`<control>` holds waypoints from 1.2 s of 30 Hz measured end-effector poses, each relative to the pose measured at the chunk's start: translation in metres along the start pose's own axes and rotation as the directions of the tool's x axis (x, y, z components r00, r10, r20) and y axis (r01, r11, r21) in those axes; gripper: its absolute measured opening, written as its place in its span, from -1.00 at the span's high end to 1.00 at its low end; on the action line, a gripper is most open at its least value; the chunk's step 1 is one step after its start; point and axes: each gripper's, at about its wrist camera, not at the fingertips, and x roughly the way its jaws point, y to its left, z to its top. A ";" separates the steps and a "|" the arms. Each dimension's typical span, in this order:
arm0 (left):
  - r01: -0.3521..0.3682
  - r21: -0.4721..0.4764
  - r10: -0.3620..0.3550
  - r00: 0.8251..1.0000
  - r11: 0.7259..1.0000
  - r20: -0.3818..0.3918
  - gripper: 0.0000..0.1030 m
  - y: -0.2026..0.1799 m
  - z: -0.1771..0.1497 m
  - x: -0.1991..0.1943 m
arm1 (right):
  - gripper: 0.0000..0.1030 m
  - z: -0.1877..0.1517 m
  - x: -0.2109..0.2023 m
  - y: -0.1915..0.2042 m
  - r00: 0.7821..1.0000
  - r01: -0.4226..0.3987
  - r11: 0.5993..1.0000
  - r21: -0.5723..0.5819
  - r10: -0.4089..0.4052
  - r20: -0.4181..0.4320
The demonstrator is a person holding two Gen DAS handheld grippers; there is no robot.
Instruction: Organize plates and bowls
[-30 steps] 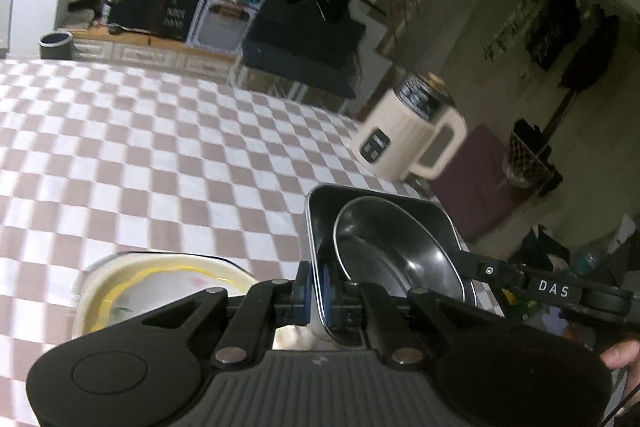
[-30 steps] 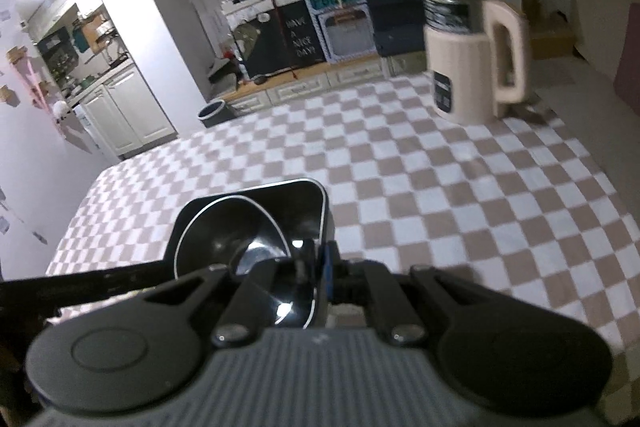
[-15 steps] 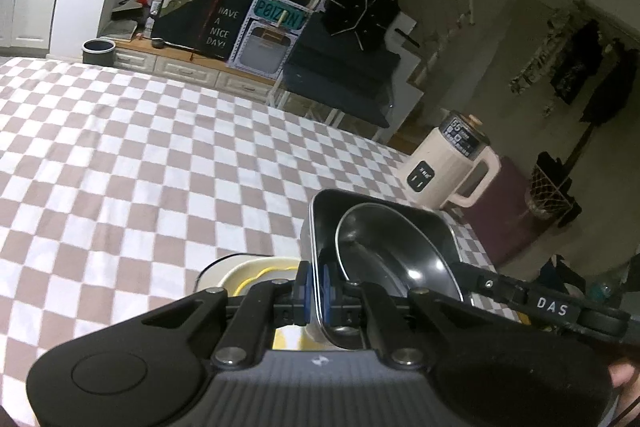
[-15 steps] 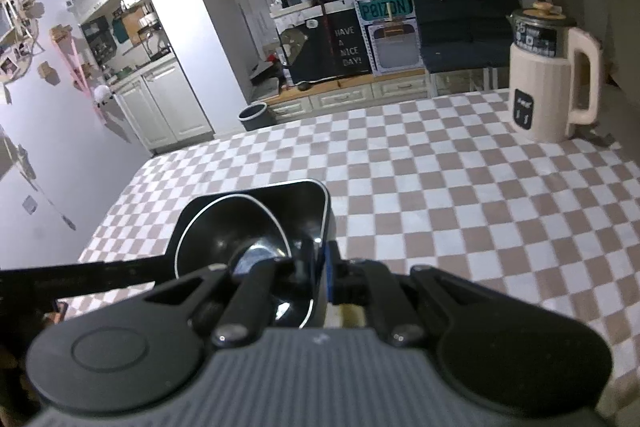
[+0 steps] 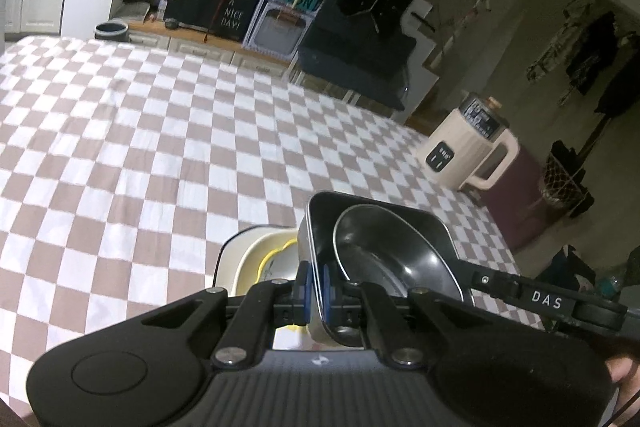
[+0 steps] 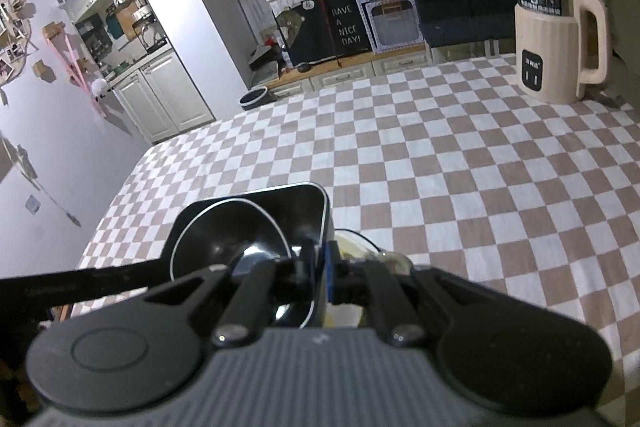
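Note:
A square steel tray (image 5: 320, 211) holds a round steel bowl (image 5: 392, 255). My left gripper (image 5: 314, 285) is shut on the tray's left wall. My right gripper (image 6: 322, 269) is shut on the tray's right wall (image 6: 326, 215), with the bowl (image 6: 224, 243) inside it. The tray is held above a white square plate (image 5: 240, 259) with a yellow ring, which lies on the checkered tablecloth; part of that plate (image 6: 360, 247) shows past the tray in the right wrist view. The tray's underside is hidden.
A cream electric kettle (image 5: 468, 151) stands at the table's far right corner; it also shows in the right wrist view (image 6: 560, 43). The checkered table (image 5: 140, 131) stretches ahead. Cabinets and shelves stand beyond its far edge.
Both grippers have kept hold of the tray and bowl. The white plate now shows less and sits more under the tray, and both views have shifted back from the kettle.

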 end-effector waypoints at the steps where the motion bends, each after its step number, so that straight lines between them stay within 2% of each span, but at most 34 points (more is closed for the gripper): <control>1: -0.006 0.002 0.006 1.000 1.000 -0.008 0.89 0.000 -0.001 0.002 | 0.87 -0.001 0.000 0.001 1.000 0.006 1.000 -0.002 -0.006 -0.008; 17: -0.095 0.029 0.097 0.993 0.995 -0.069 0.89 0.012 -0.009 0.028 | 0.86 -0.009 0.025 0.013 0.991 0.061 0.997 -0.039 -0.065 -0.115; 29: -0.087 0.045 0.090 0.992 0.995 -0.085 0.89 0.007 -0.013 0.035 | 0.83 -0.013 0.037 0.011 0.977 0.113 0.992 -0.050 -0.120 -0.176; 36: -0.104 0.040 0.108 0.988 0.994 -0.107 0.89 0.010 -0.015 0.042 | 0.83 -0.013 0.038 0.009 0.981 0.095 0.995 -0.005 -0.094 -0.168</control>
